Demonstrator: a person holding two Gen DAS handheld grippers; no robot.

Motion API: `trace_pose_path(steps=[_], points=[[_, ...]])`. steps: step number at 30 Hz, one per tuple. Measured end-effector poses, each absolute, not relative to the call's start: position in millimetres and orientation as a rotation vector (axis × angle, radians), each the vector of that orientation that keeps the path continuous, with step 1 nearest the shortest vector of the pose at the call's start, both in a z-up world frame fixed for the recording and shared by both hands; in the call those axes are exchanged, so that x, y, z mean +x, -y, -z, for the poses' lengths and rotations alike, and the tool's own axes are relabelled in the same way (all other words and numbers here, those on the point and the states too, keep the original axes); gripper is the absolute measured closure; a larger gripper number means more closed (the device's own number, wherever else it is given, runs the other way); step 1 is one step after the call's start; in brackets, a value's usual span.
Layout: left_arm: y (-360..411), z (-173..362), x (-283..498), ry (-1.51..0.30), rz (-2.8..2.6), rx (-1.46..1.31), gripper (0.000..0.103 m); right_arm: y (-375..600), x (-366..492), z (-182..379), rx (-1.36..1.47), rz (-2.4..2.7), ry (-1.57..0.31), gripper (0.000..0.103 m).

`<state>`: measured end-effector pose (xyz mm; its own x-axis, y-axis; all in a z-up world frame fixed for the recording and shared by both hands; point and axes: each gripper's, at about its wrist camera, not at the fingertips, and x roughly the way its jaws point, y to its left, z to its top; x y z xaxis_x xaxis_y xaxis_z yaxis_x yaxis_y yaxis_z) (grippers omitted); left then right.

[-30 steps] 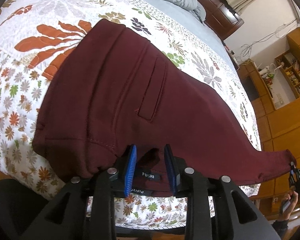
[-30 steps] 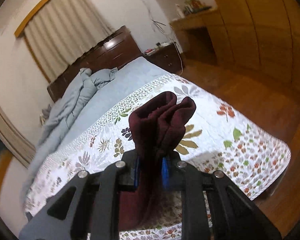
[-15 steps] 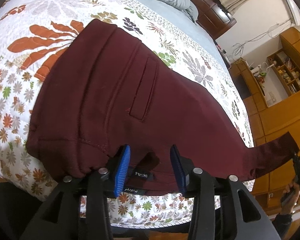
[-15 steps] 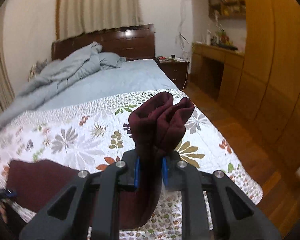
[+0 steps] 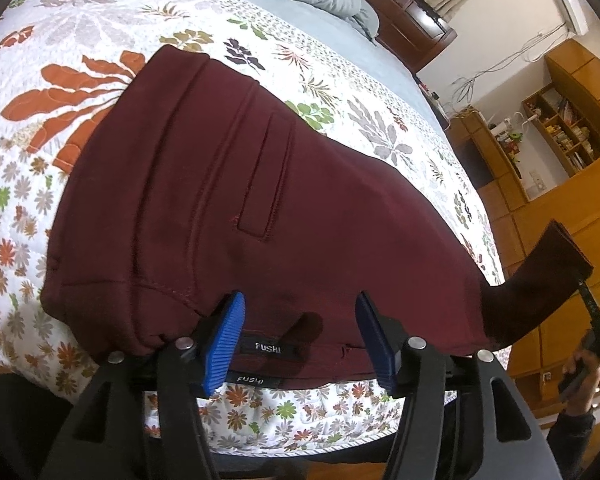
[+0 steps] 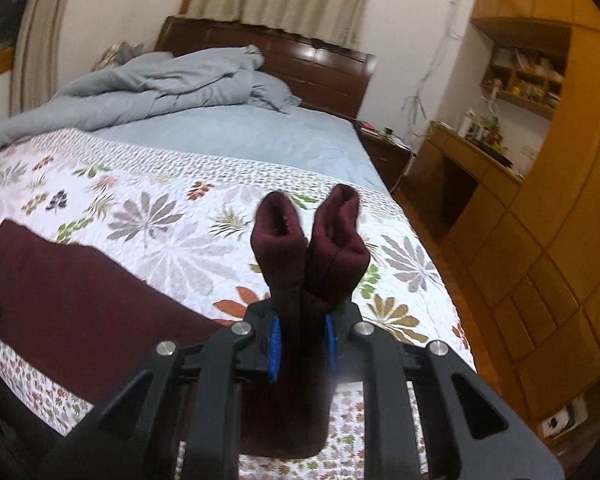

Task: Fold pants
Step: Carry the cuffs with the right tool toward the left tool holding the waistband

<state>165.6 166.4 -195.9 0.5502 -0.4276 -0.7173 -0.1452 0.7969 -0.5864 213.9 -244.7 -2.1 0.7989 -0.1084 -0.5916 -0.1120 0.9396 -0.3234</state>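
Observation:
Maroon pants (image 5: 228, 200) lie folded lengthwise on the floral quilt (image 5: 40, 100), waistband toward me at the bed's near edge. My left gripper (image 5: 298, 340) is open, its blue pads on either side of the waistband with the FUSHI label. My right gripper (image 6: 302, 344) is shut on the two leg cuffs (image 6: 312, 240) and holds them up above the quilt (image 6: 160, 220). In the left wrist view the lifted cuff end (image 5: 540, 280) shows at far right, with the right gripper (image 5: 596, 320) below it. The pants body (image 6: 72, 292) lies at left in the right wrist view.
A crumpled grey duvet (image 6: 148, 84) lies at the head of the bed by the dark wooden headboard (image 6: 300, 64). A nightstand (image 6: 384, 148), wooden desk (image 6: 460, 168) and wardrobe (image 6: 560, 240) stand to the right of the bed. Wooden floor runs along the bed's right side.
My left gripper has opened and let go of the waistband. My right gripper has swung round and lifted the cuffs higher, and the two cuffs have spread apart.

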Motion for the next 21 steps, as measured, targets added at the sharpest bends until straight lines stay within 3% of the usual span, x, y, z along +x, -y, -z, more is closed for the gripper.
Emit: trace_pose_path(steps=[15, 21], points=[[-171.8, 196.5, 161.8, -0.978, 0.229, -0.671, 0.040, 149.1, 215.8, 51.3, -0.655, -0.063, -0.723, 0.087], [-174.6, 196.8, 158.4, -0.973, 0.245, -0.684, 0.039, 97.6, 200.3, 106.4, -0.891, -0.059, -0.730, 0.087]])
